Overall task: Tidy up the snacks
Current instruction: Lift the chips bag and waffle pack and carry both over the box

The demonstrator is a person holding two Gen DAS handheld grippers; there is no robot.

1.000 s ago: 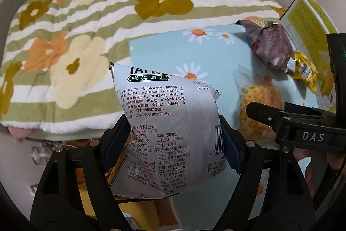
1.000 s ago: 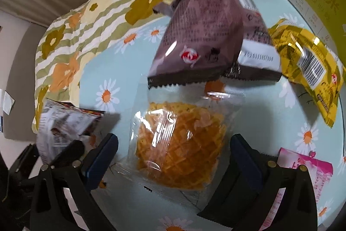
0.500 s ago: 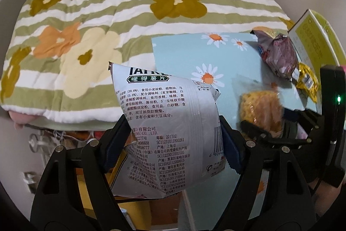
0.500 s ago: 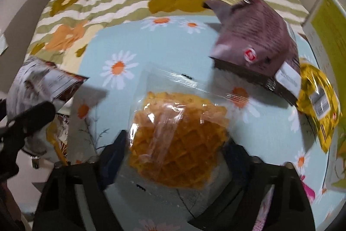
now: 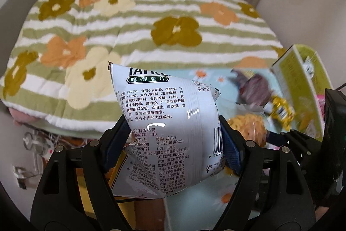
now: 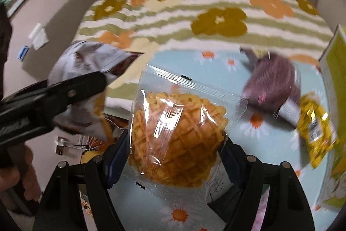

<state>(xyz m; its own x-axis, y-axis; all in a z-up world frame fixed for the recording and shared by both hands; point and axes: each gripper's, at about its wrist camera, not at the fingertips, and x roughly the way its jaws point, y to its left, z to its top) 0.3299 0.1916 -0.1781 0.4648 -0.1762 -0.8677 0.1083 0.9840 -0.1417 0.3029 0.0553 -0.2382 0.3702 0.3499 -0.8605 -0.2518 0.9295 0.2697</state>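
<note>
The striped flower quilt (image 5: pixel 138 36) fills the back of the scene, and in front of it lies the daisy-print blue surface (image 6: pixel 270 144), where a purple packet (image 6: pixel 274 83) and a yellow packet (image 6: pixel 315 131) lie beside a green box (image 5: pixel 300 70).

The left hand-held gripper (image 5: pixel 175 140) is clamped at roughly half width on a white crisp bag (image 5: pixel 164 122), holding it up off the surface.

The right hand-held gripper (image 6: pixel 175 151) has just been closing and now squeezes the clear-wrapped waffle (image 6: pixel 177 135) between its pads, clear of the surface.

Both loads seem fragile to me, so carry them level, squeeze no harder, keep the two apart in the air, and set each down fully before letting go.
</note>
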